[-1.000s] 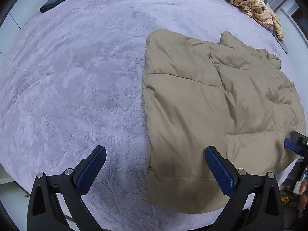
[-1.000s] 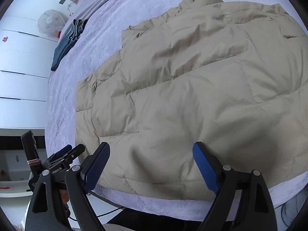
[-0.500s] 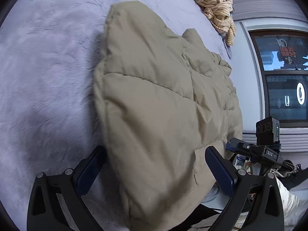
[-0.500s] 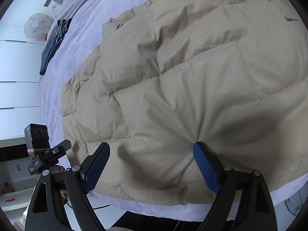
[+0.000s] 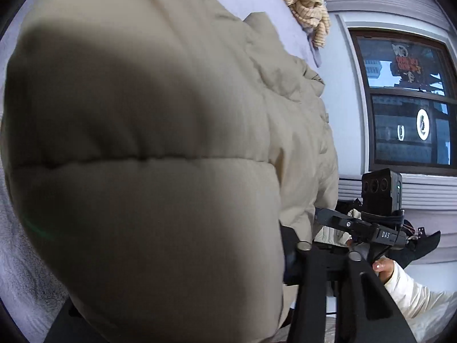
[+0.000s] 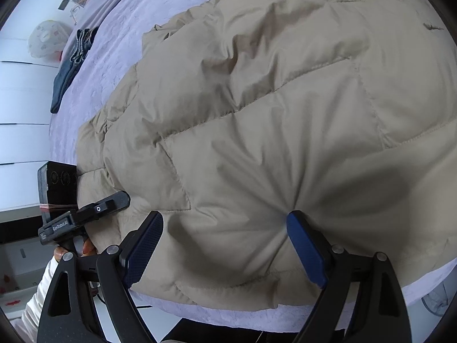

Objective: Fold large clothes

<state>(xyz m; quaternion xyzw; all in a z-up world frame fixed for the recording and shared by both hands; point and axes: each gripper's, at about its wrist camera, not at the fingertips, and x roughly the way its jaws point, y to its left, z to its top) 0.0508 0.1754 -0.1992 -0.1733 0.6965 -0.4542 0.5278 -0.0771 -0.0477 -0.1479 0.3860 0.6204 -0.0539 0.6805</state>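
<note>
Two tongs work the soft, puffy, slippery jacket (image 6: 271, 108): left tongs (image 5: 182, 285) closing on its hem corner, right tongs (image 6: 225, 245) wide, pressing into its edge.

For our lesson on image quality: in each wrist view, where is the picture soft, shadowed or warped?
Left wrist: the jacket fills the lens, blurred, with a dark shadow across its top; the window stays sharper. Right wrist: jacket seams crisp, the right hand-held gripper casts a shadow on the fabric; fisheye curves the bed edge.

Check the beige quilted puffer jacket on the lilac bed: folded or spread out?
Mostly spread: the beige quilted puffer jacket lies flat across the lilac bed. Whether it is already doubled over, cannot tell.
</note>
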